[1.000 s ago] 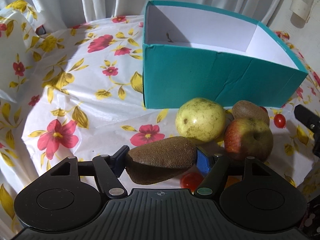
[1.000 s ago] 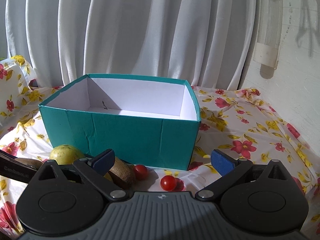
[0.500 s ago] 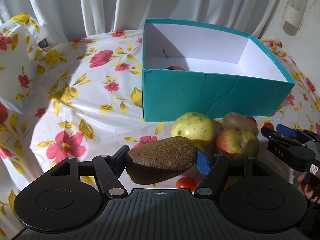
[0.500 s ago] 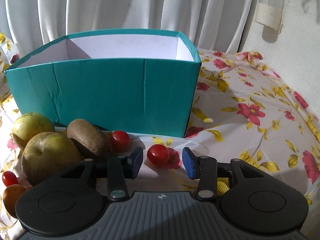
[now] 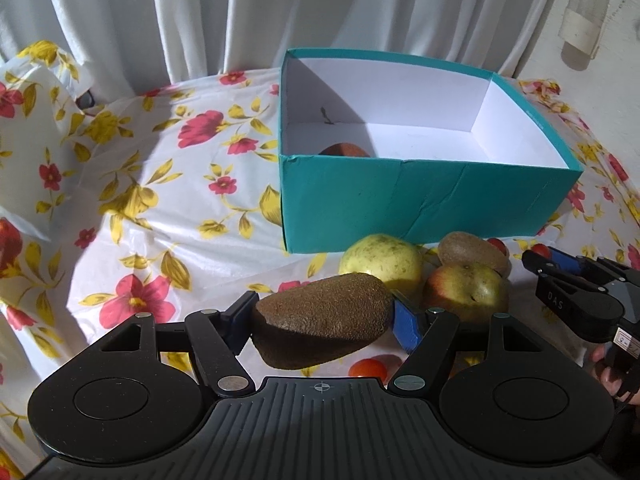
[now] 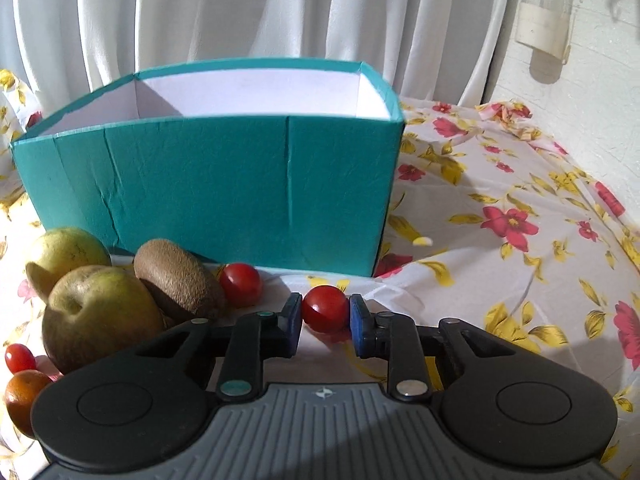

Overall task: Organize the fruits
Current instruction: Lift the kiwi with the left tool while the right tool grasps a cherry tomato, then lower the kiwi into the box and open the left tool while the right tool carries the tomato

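Observation:
My left gripper (image 5: 322,320) is shut on a brown kiwi (image 5: 320,320) and holds it above the cloth, in front of the teal box (image 5: 420,204). One reddish fruit (image 5: 344,149) lies inside the box. My right gripper (image 6: 325,316) has its blue pads touching both sides of a cherry tomato (image 6: 325,309) that rests on the cloth by the box's right front corner (image 6: 384,216). A yellow-green apple (image 5: 380,260), a red-green apple (image 5: 466,292) and another kiwi (image 5: 472,254) lie in front of the box.
More cherry tomatoes (image 6: 240,284) (image 6: 19,358) (image 5: 368,369) and a small orange fruit (image 6: 24,398) lie on the flowered tablecloth (image 5: 140,208). White curtains hang behind the box. A wall stands at the right. My right gripper shows in the left wrist view (image 5: 560,276).
My left gripper has risen with the kiwi, so the box's inside shows. My right gripper dropped to the cloth and closed its jaws onto the cherry tomato.

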`<state>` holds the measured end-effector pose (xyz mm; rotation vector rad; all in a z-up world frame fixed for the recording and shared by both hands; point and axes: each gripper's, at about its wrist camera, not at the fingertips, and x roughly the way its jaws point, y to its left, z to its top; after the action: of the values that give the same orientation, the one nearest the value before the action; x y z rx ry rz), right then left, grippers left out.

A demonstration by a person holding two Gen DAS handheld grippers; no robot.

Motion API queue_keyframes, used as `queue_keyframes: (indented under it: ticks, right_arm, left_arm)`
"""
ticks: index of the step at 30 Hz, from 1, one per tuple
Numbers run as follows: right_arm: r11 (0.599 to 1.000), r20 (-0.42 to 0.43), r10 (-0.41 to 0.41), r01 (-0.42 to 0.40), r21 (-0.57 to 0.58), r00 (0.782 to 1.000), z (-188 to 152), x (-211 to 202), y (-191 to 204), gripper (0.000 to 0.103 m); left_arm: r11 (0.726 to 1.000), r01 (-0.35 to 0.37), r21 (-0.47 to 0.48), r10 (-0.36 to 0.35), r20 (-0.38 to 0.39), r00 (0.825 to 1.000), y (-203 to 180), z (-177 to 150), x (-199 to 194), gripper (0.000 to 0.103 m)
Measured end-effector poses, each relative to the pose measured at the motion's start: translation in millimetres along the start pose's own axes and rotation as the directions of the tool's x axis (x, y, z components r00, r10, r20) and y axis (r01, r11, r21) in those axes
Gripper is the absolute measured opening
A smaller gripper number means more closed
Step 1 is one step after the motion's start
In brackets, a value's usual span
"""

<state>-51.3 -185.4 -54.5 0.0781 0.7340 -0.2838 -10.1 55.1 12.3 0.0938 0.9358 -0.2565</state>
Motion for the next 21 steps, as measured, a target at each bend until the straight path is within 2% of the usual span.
queue_keyframes:
  ticks: [9,21]
  right_arm:
    - [0.999,0.117,-0.016,0.012,0.033,0.993,20.0,-41.7,-5.6,0.024]
    - [0.998,0.225,-0.021,0.008,0.059,0.974,40.4,-77.6,-13.0,0.024]
  left_arm:
    - [0.997,0.003,0.077,-0.010,0.103,0.995,-23.7,27.5,-24.8,0.074]
    - [0.991,-0.030,0.129,-0.003,0.249,0.969,-57.5,86.9,-40.0,0.074]
